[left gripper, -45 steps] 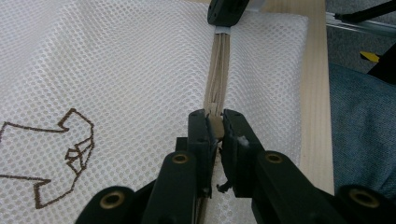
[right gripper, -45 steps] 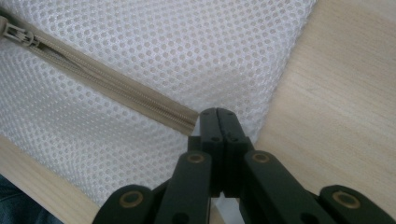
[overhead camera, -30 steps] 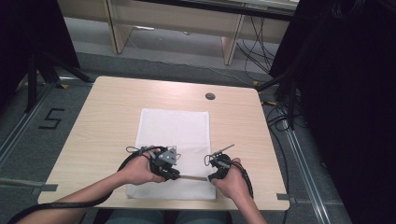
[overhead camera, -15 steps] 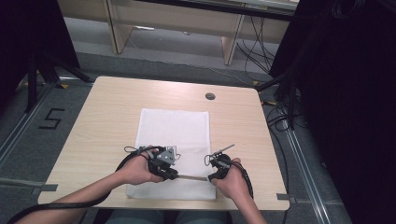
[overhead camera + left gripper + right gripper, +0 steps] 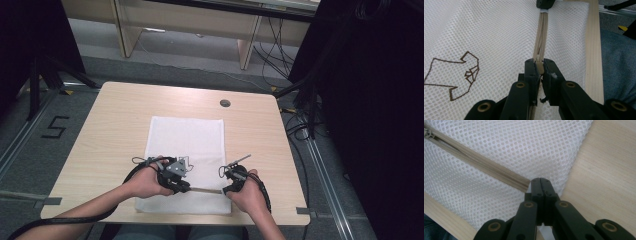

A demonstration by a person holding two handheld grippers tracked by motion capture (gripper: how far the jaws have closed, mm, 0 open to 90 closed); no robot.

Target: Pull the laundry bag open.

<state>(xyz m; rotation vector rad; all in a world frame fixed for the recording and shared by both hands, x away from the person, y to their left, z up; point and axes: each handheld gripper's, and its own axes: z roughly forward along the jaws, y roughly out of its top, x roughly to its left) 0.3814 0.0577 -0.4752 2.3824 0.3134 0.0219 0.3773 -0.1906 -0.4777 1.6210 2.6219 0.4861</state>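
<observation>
A white mesh bag (image 5: 187, 137) lies flat on the wooden table (image 5: 115, 125), with a beige zipper (image 5: 205, 190) running along its near edge. My left gripper (image 5: 187, 188) is shut on the zipper's pull end; in the left gripper view its jaws (image 5: 539, 65) pinch the beige piece, and the zipper (image 5: 541, 37) runs away from them. My right gripper (image 5: 224, 191) is shut at the zipper's other end. There its tips (image 5: 540, 180) meet right where the zipper (image 5: 486, 166) stops, on the mesh (image 5: 524, 145) at the bag's corner.
A brown outline drawing (image 5: 456, 75) is printed on the mesh. The table has a round cable hole (image 5: 225, 103) at the back. Bare wood (image 5: 604, 170) lies beside the bag's corner. The person's blue-clad legs (image 5: 619, 62) sit past the table's near edge.
</observation>
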